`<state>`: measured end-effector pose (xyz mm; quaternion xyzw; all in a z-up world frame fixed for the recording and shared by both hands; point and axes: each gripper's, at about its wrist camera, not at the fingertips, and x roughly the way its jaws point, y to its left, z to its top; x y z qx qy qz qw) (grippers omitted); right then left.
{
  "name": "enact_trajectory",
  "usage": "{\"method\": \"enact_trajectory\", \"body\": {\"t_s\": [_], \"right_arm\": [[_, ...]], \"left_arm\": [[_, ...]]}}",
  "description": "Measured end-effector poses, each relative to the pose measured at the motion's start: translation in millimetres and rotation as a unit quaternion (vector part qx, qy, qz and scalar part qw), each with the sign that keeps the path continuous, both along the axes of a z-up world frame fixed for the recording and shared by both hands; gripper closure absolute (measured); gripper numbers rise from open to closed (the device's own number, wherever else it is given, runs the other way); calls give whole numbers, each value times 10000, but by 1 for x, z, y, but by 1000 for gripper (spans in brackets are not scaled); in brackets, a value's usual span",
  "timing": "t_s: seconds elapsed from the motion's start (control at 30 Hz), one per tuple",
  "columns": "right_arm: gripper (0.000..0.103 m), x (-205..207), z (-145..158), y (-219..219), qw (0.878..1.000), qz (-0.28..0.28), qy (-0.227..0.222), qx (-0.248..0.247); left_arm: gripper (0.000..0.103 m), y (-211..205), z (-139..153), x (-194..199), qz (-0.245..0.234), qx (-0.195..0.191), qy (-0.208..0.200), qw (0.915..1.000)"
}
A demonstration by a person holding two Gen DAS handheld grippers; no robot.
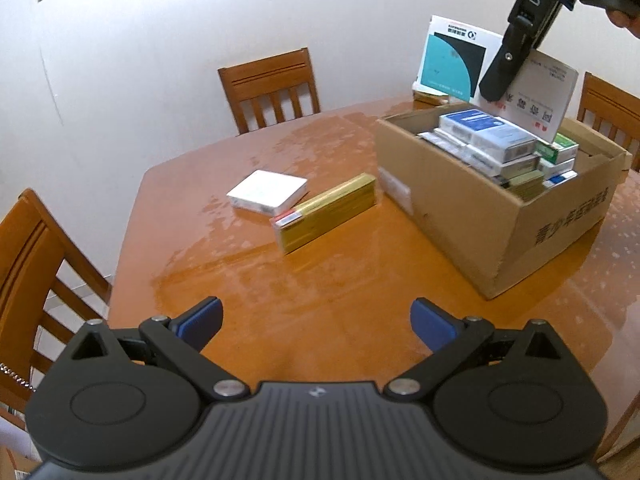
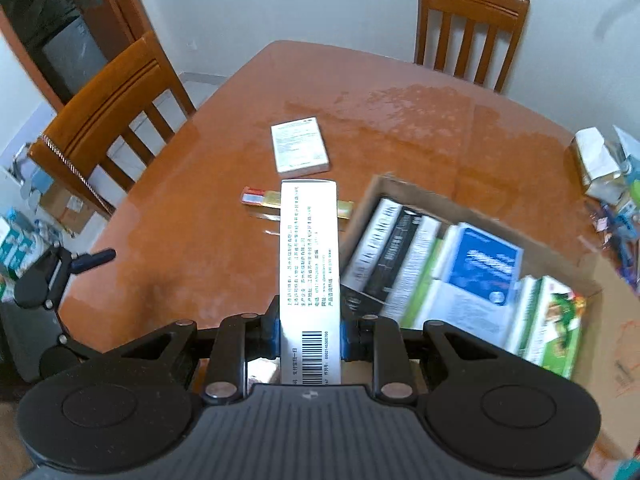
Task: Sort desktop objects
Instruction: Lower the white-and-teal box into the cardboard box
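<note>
My right gripper (image 2: 309, 336) is shut on a flat white box (image 2: 309, 264) with printed text and a barcode, held in the air above the near-left edge of the cardboard carton (image 2: 592, 320). In the left wrist view that white box (image 1: 536, 96) hangs over the carton (image 1: 460, 216), gripped by the right gripper (image 1: 500, 80). The carton is packed with several medicine boxes (image 1: 486, 136). On the table lie a white square box (image 1: 266, 192) and a long gold box (image 1: 326, 212). My left gripper (image 1: 316, 324) stands open over bare table, nothing between its fingers.
The orange-brown wooden table (image 1: 320, 280) has chairs at the far side (image 1: 270, 88) and left (image 1: 28, 264). A teal-and-black box (image 1: 452, 60) leans behind the carton. Clutter lies at the table's right edge (image 2: 608, 184). The left gripper (image 2: 60, 276) shows at left.
</note>
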<state>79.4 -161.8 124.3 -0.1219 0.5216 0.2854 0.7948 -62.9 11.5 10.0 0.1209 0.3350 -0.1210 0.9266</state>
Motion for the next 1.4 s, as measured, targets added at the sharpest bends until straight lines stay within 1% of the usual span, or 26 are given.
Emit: {"method": "enact_trajectory", "body": {"t_s": [0.13, 0.2, 0.33, 0.43, 0.57, 0.7, 0.8, 0.93, 1.1, 1.27, 1.4], "right_arm": [[74, 9, 2, -28, 9996, 267, -30, -20], [74, 13, 1, -39, 9988, 485, -57, -43], [74, 22, 0, -53, 9927, 1196, -119, -74], [74, 30, -4, -58, 9835, 1798, -62, -185], [74, 37, -16, -57, 9676, 2500, 61, -349], [74, 41, -30, -51, 9500, 3094, 218, -372], [74, 36, -39, -44, 9337, 3542, 325, -410], [74, 25, -50, -36, 9086, 4117, 404, -570], [74, 21, -66, -30, 8852, 4564, 638, -639], [74, 26, -84, -23, 8728, 4755, 847, -701], [74, 23, -95, -19, 8599, 4955, 976, -739]], "left_arm": [[3, -20, 2, -1, 28, 64, -9, 10000], [3, -29, 2, -1, 101, 112, -2, 9999], [3, -44, 3, -1, 331, 216, 14, 9992], [3, -55, 1, 1, 582, 284, 69, 9979], [3, -71, -1, 2, 897, 402, 178, 9950], [3, -83, -1, -1, 1103, 564, 276, 9919], [3, -88, -1, -1, 1274, 649, 373, 9890], [3, -93, -3, 1, 1462, 700, 496, 9855], [3, -98, -6, 4, 1598, 765, 612, 9823], [3, -101, -11, 7, 1722, 776, 719, 9794], [3, -102, -15, 7, 1805, 787, 782, 9773]]}}
